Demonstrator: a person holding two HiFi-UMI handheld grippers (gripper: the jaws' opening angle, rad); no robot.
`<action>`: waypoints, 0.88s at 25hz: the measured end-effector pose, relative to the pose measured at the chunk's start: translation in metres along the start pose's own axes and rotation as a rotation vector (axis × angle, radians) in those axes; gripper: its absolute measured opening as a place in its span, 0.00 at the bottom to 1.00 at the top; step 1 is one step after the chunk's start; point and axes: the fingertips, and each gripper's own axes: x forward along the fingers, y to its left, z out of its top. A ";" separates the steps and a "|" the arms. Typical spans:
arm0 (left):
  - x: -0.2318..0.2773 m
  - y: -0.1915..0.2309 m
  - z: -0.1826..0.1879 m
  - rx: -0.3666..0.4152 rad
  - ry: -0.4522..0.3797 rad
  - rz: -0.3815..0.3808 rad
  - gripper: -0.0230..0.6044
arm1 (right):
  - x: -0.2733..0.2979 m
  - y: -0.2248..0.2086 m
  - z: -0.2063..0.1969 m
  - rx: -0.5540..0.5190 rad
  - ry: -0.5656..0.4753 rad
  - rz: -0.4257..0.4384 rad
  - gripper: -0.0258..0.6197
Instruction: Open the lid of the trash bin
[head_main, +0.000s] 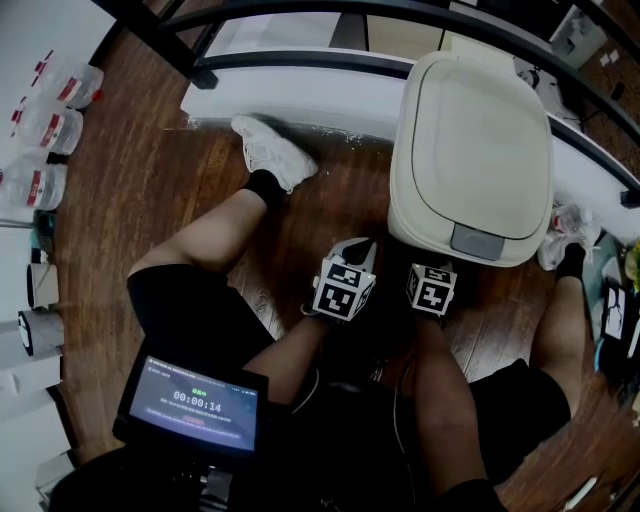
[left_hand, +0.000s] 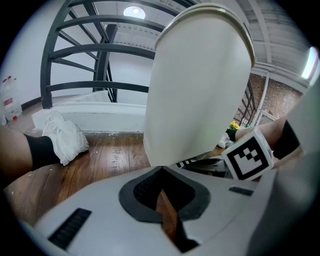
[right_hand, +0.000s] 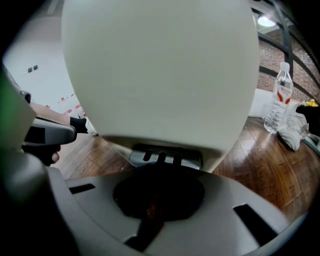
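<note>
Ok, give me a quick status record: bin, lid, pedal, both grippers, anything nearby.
bin: cream, upright on the wood floor, between the person's legs
lid: closed
pedal: grey, at the bin's front base
left gripper: jaws shut, empty, beside the bin's front left
right gripper: jaws shut, empty, aimed at the pedal; contact unclear
nearby: bottle on one side of the bin, white shoe on the other

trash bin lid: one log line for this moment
lid closed | left gripper shut, empty | right gripper shut, empty, facing pedal
</note>
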 end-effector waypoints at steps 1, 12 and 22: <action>-0.001 0.000 0.000 -0.002 -0.003 0.001 0.03 | -0.001 -0.001 0.001 0.020 -0.016 0.005 0.05; -0.010 -0.005 0.005 -0.030 -0.042 0.006 0.03 | -0.028 0.008 0.007 0.036 -0.112 0.002 0.05; -0.030 -0.027 0.002 -0.002 -0.089 0.001 0.03 | -0.063 0.037 0.004 -0.107 -0.163 0.049 0.05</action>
